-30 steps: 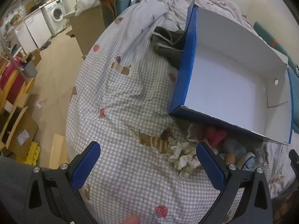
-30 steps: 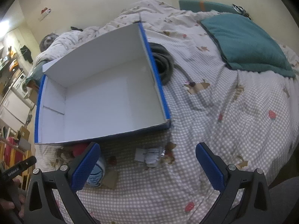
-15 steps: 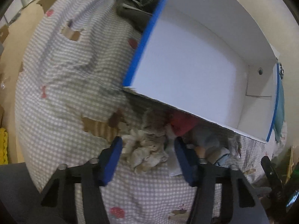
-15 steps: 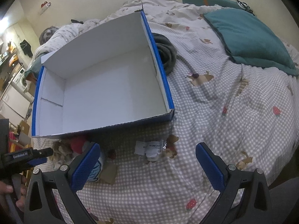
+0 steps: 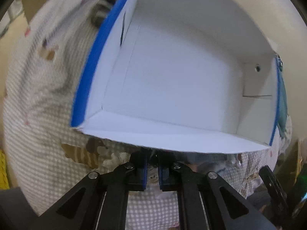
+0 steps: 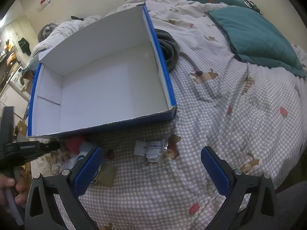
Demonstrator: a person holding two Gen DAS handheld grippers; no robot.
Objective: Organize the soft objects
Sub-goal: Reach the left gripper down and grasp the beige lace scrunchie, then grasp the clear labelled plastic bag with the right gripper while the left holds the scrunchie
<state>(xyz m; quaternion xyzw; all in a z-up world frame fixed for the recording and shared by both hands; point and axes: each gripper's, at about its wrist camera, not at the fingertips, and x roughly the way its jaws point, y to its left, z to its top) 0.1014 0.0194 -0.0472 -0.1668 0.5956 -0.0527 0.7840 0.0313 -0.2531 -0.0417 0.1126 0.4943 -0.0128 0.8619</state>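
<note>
left tongs pinched down by the box, right ones wide open

so the landmark here is the box (image 6: 107,88), blue outside and white inside, sitting open on the checked bedspread (image 6: 239,126). nothing in it.

the soft stuff is all piled just in front of the box's near wall, toward its left corner as the right camera sees it: a shaggy cream toy (image 6: 57,159), something red (image 6: 75,143) and a pale blue bit (image 6: 86,149) right beside it, all touching each other. a crumpled white packet (image 6: 151,150) lies in front of the near wall too, closer to the right corner.

the left gripper (image 5: 152,170) is down at that pile, right under the box's near edge, with its jaws pulled together. there's a sliver of pale fabric showing between the blue pads, but it's blurry and i can't tell for sure whether it's really clamped. a hand (image 6: 11,187) holds it at the frame's left edge.

the right gripper (image 6: 151,170) hangs in front of the box with its jaws far apart, nothing between them.

a dark coiled thing (image 6: 170,53) lies against the box's right wall, and a teal cushion (image 6: 255,36) sits well off to the right.
</note>
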